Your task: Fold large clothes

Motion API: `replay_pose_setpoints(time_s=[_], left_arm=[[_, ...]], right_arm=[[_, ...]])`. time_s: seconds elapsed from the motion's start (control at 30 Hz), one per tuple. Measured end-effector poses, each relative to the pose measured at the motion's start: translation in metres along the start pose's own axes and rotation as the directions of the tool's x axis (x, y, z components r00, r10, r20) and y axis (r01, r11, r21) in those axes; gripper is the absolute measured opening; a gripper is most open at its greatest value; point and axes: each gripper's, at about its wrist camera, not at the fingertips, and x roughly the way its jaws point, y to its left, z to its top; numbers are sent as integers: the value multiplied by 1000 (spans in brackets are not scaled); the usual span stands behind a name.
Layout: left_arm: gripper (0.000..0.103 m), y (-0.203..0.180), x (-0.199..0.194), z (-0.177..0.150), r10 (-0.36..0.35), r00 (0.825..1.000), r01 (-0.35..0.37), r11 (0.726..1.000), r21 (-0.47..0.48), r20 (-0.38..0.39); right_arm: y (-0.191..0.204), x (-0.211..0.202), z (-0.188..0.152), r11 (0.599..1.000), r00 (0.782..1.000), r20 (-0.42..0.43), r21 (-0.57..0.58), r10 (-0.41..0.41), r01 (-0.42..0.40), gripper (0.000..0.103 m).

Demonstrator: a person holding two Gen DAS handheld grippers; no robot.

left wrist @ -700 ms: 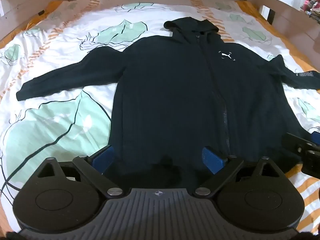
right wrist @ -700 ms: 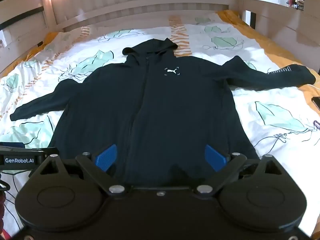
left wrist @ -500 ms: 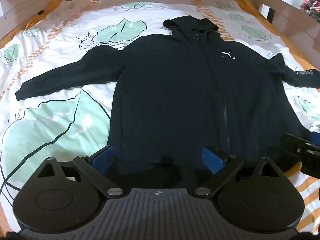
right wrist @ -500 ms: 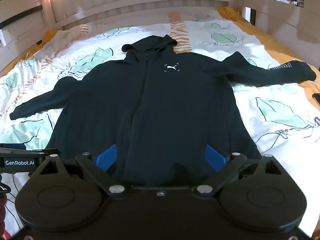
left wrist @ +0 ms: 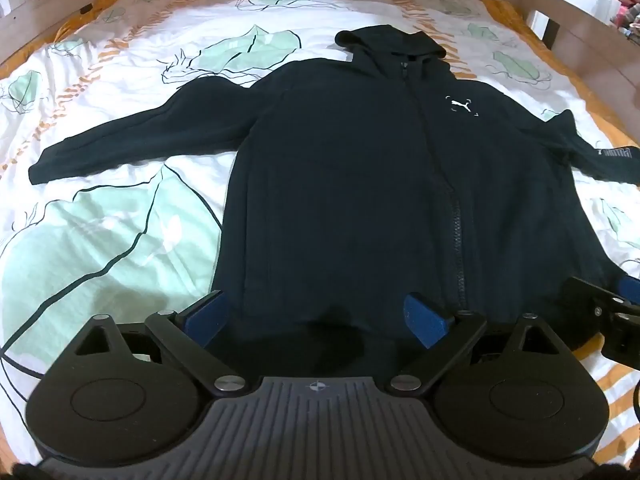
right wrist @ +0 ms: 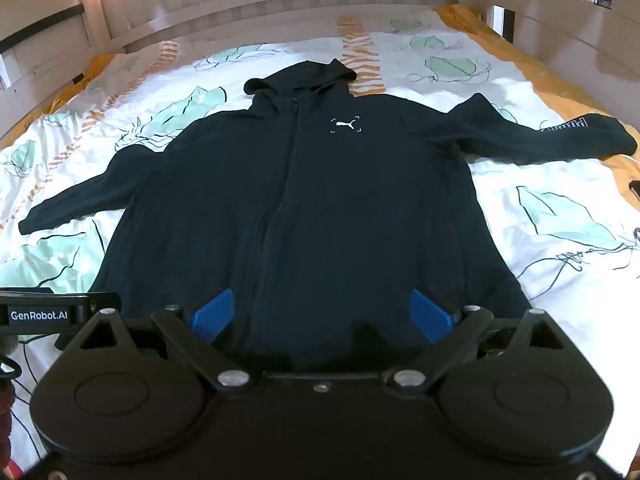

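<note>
A dark navy zip hoodie (left wrist: 340,184) lies flat, front up, on the bed, hood at the far end and both sleeves spread out. It also shows in the right wrist view (right wrist: 312,208). My left gripper (left wrist: 316,314) is open and empty over the hem at the hoodie's left part. My right gripper (right wrist: 322,314) is open and empty over the hem at the right part. The right gripper also shows at the right edge of the left wrist view (left wrist: 600,312). The left gripper shows at the left edge of the right wrist view (right wrist: 48,314).
The bed has a white sheet (left wrist: 104,240) with green leaf prints and orange stripes. A wooden headboard (right wrist: 280,4) stands at the far end, with wooden side rails (right wrist: 560,20) on the right. Bare sheet lies on both sides of the hoodie.
Both views have pulled back slightly and the hoodie sits a little lower and farther in frame. Both grippers stay open.
</note>
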Motion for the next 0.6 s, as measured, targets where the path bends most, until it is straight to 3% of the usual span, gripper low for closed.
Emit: replay_pose_setpoints(time_s=[0.6], left_arm=[[95, -2, 2, 0, -4, 1000, 4, 1000, 3, -4]], right_arm=[[-1, 4, 5, 1000, 999, -30, -2, 12, -12, 96]])
